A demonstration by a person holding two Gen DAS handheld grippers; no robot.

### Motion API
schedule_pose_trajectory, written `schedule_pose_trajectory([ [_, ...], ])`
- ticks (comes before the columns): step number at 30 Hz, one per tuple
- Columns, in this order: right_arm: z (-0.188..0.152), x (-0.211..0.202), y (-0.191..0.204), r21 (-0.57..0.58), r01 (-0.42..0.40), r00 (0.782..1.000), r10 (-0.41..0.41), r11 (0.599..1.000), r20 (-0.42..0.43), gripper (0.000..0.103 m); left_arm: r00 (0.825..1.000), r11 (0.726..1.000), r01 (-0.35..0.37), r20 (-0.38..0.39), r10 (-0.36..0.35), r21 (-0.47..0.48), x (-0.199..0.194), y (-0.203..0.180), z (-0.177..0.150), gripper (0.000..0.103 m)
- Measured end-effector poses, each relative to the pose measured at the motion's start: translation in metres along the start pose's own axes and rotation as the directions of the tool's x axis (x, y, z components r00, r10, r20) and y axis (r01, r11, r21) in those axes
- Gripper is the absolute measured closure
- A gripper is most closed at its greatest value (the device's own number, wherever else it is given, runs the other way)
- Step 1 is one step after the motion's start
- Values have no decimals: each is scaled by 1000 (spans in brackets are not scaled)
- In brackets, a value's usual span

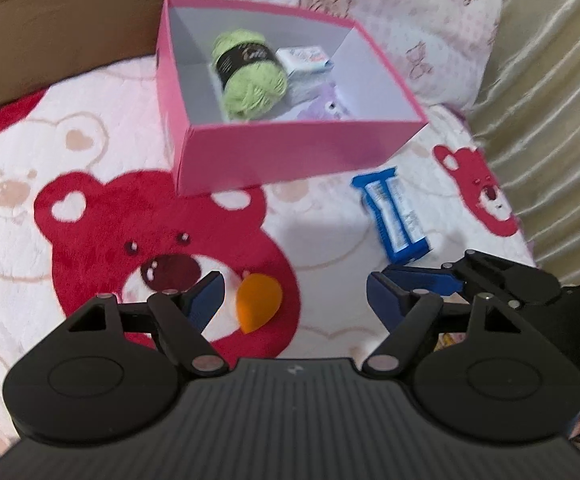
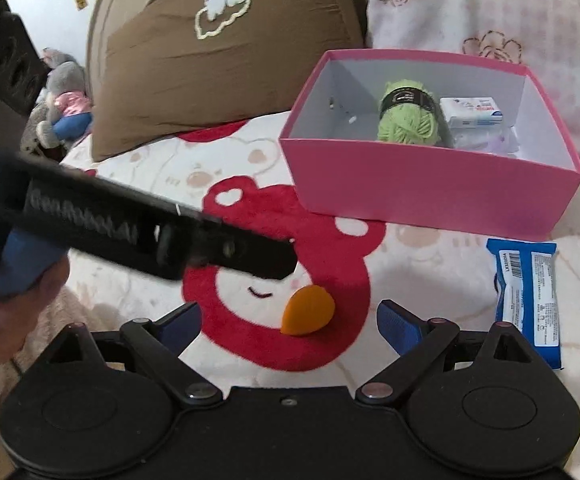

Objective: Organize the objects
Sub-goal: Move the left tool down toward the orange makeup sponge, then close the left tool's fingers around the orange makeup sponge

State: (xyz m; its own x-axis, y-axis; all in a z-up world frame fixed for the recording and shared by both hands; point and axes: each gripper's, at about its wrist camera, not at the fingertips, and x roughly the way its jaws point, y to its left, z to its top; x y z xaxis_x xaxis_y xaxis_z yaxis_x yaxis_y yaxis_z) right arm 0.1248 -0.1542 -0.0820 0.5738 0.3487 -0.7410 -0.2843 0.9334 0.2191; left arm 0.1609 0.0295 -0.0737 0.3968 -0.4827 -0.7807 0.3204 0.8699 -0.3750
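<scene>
An orange teardrop sponge point(image 1: 259, 305) lies on the bear-print blanket, between the fingers of my left gripper point(image 1: 296, 298), nearer the left finger and not pressed by either pad. That gripper is open. In the right wrist view the same sponge point(image 2: 308, 311) sits just ahead of my open right gripper point(image 2: 290, 322), between its blue fingertips. A pink box point(image 1: 290, 160) stands beyond, holding green yarn point(image 1: 246, 76), a white packet point(image 1: 304, 58) and a purple item. A blue snack packet point(image 1: 394, 216) lies to the box's right.
A brown pillow point(image 2: 210, 60) and a floral pillow back the bed behind the pink box point(image 2: 430, 196). The left gripper's black side point(image 2: 210, 244) crosses the right wrist view, held by a hand point(image 2: 18, 312). Plush toys point(image 2: 62, 108) lie far left. A curtain point(image 1: 550, 100) hangs right.
</scene>
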Motion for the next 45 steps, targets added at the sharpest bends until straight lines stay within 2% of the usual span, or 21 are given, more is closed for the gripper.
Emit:
schedule_pose_trajectory([
  [3, 5, 9, 1, 21, -28, 999, 28, 999, -23, 10, 1000, 1000, -21, -21, 20, -22, 13, 5, -8, 27],
  [8, 6, 28, 4, 24, -30, 998, 31, 999, -60, 12, 998, 999, -19, -55, 16, -50, 30, 16, -17, 32],
  [10, 4, 34, 4, 39, -32, 997, 35, 999, -62, 17, 998, 998, -31, -55, 28, -55, 34, 19, -20, 36],
  [13, -1, 46, 7, 40, -19, 997, 22, 999, -80, 20, 999, 994, -33, -39, 29, -103, 39, 27, -21, 43],
  [15, 0, 56, 13, -19, 8, 994, -10, 1000, -109, 26, 1000, 988, -27, -17, 25, -152, 43, 34, -21, 43],
  [17, 1, 60, 17, -65, 33, 994, -39, 997, -101, 27, 998, 988, -61, -13, 60, -144, 48, 34, -21, 45],
  [19, 3, 61, 15, -48, 43, 996, -46, 998, -82, 28, 996, 986, -84, -18, 83, -144, 53, 35, -22, 49],
  [21, 4, 63, 8, -2, 51, 996, -51, 999, -68, 29, 997, 983, -74, -29, 71, -167, 58, 39, -23, 51],
  [23, 2, 65, 0, 32, 73, 995, -70, 997, -68, 34, 994, 979, -108, -41, 102, -170, 64, 39, -24, 55],
  [25, -1, 69, -4, 48, 97, 992, -93, 994, -86, 48, 988, 975, -152, -47, 147, -162, 69, 39, -25, 59],
  [26, -3, 71, -5, 49, 110, 989, -105, 993, -102, 50, 988, 974, -150, -46, 144, -169, 70, 40, -26, 60],
  [28, -8, 74, -7, 55, 115, 987, -108, 992, -116, 56, 992, 975, -125, -41, 119, -186, 70, 41, -27, 65],
  [31, -8, 75, -6, 69, 94, 989, -86, 993, -117, 57, 996, 978, -90, -26, 87, -188, 69, 39, -27, 71],
  [32, -8, 77, -7, 73, 95, 990, -87, 993, -113, 57, 999, 979, -53, -22, 50, -194, 70, 39, -27, 73],
  [33, -8, 78, -8, 78, 100, 990, -91, 992, -112, 57, 1000, 976, 14, -12, -17, -218, 69, 41, -27, 74],
  [34, -8, 80, -9, 88, 103, 989, -92, 991, -115, 58, 997, 965, 76, -8, -80, -249, 70, 43, -27, 74],
  [35, -9, 83, -10, 93, 107, 987, -94, 990, -133, 60, 994, 957, 105, -11, -113, -272, 72, 45, -27, 74],
  [36, -11, 86, -11, 91, 113, 985, -99, 989, -145, 63, 994, 956, 102, -11, -110, -274, 73, 43, -27, 74],
  [40, -11, 86, -9, 79, 113, 986, -102, 990, -133, 66, 1000, 971, 26, 7, -25, -238, 74, 38, -27, 75],
  [44, -10, 84, -7, 71, 117, 988, -108, 991, -113, 67, 999, 971, -40, 14, 45, -237, 84, 40, -25, 75],
  [45, -10, 85, -8, 74, 119, 988, -111, 990, -107, 67, 999, 969, -40, 2, 41, -243, 89, 43, -23, 75],
])
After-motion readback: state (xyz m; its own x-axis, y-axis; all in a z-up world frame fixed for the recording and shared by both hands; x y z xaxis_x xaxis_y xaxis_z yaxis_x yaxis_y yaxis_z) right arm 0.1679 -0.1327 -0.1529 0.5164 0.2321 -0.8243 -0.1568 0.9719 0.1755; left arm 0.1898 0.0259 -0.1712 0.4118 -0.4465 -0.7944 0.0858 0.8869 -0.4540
